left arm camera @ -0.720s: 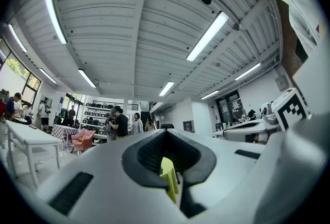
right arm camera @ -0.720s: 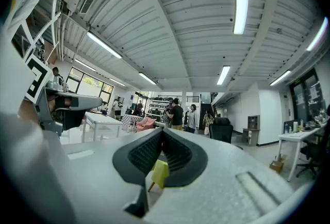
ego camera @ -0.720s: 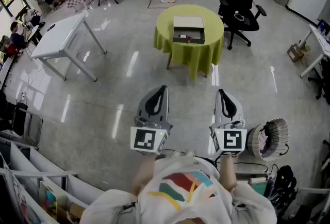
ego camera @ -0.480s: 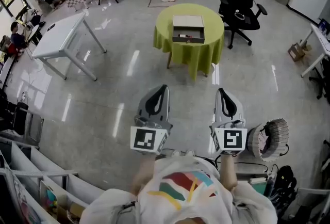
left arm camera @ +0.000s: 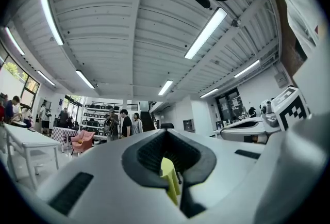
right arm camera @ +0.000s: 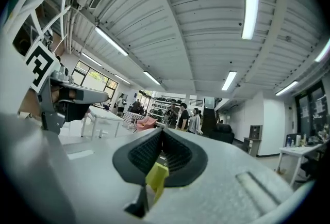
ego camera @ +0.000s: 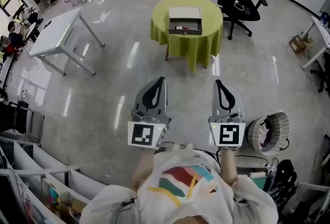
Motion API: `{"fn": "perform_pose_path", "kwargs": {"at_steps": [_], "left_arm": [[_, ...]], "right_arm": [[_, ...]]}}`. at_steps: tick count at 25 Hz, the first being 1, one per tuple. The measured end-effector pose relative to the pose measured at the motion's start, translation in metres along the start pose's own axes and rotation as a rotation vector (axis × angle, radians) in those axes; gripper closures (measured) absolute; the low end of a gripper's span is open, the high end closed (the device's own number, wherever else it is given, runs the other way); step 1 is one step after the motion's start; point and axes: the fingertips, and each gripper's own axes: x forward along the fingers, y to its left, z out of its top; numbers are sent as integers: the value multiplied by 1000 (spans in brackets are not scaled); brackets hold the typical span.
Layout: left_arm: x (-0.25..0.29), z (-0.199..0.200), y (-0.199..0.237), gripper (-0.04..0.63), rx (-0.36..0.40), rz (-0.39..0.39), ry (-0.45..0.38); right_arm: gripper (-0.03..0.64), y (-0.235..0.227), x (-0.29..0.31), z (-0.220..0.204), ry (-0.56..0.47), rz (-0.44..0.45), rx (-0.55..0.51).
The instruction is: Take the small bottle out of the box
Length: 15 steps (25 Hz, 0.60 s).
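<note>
Head view: a person stands on the open floor, well apart from the round table (ego camera: 161,21) draped in a yellow-green cloth. The box (ego camera: 184,13) sits on the table top, its front compartment open toward the person. The small bottle (ego camera: 179,27) seems to be the dark-red speck lying in that compartment, though it is too small to be sure. The left gripper (ego camera: 157,89) and right gripper (ego camera: 221,91) are held out side by side, roughly level, pointing at the table. Both jaw pairs are pressed together with nothing between them.

The step in hand, by my reading, is the approach, with no reach begun. The next move calls for walking up close, spreading one gripper's jaws and lining them on the bottle inside the compartment.
</note>
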Motion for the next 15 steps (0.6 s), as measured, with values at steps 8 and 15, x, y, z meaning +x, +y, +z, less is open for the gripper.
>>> {"fn": "perform_pose_path", "kwargs": {"at_steps": [8,15], "left_arm": [[13,-4,1,580,23,25,-8],[33,-14,16,580,11,51,1]], "right_arm": [[612,-3,7,-6,12,32,-89],[613,-19,27,-24,46,3,-124]]}}
